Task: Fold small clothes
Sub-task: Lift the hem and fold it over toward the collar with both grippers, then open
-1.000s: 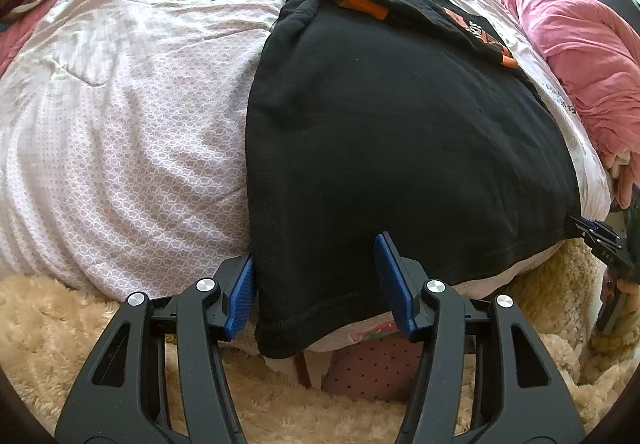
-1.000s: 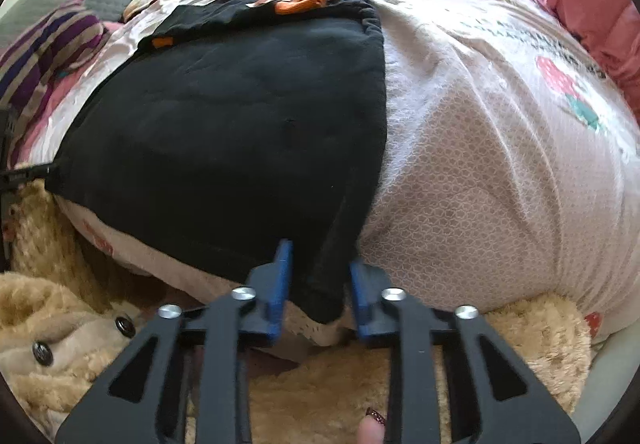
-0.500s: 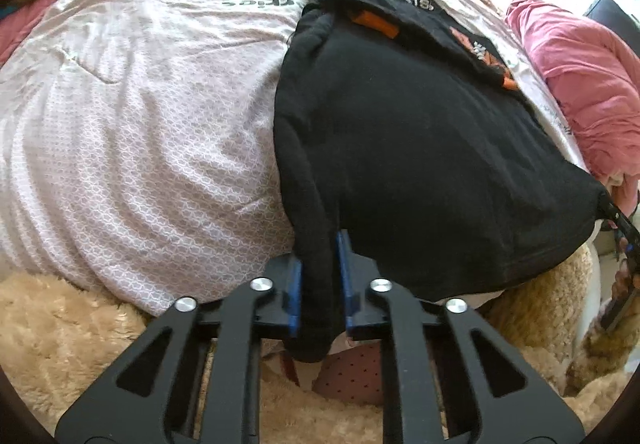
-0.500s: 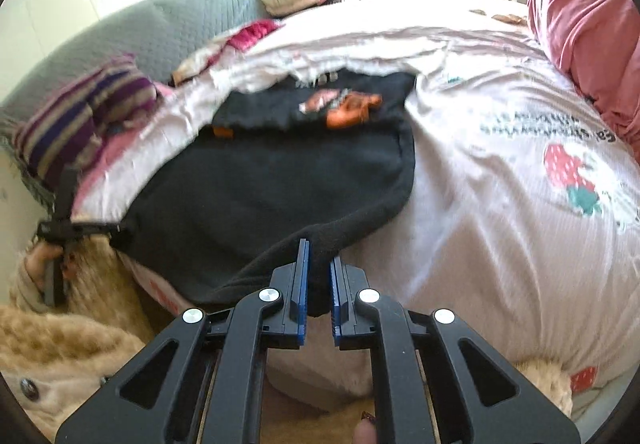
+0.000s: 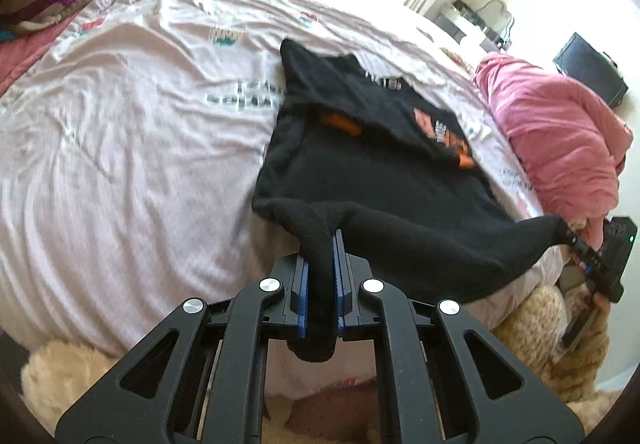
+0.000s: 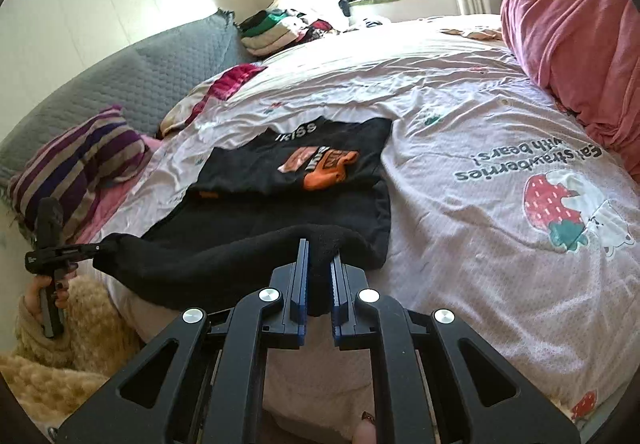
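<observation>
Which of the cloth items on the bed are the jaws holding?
The black shirt: both grippers clamp its lifted near hem, left gripper and right gripper. The pink blanket and striped pillow lie untouched.

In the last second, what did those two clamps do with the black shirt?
The left hand-held gripper, open around the black shirt's near hem a second ago, shut on that corner. The right hand-held gripper tightened on the other corner. Together they lifted the hem off the bed's edge toward the shirt's far end. The pink quilt and striped pillow stayed put.
</observation>
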Tool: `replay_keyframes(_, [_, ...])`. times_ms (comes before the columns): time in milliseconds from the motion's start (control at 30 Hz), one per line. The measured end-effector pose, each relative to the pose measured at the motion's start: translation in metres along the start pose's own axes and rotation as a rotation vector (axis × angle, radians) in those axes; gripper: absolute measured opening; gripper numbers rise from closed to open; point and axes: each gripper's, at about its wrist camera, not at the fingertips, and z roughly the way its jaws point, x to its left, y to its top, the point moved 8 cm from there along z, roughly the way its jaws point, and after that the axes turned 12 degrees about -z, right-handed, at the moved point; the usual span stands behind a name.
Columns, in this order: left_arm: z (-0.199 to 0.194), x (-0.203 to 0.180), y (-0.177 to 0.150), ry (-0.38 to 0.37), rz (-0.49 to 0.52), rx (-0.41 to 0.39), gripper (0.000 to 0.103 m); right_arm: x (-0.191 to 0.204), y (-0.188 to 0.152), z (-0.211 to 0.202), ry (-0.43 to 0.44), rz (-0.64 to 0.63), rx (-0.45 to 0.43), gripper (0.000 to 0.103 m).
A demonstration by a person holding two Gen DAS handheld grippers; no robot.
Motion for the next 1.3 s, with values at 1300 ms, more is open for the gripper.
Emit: replay_keyframes(1300, [0.063,-0.04,0.162,0.066,0.002,-0.149,0.004,-0.06,0.129,0.112,-0.122,0.0,-0.068,0.008])
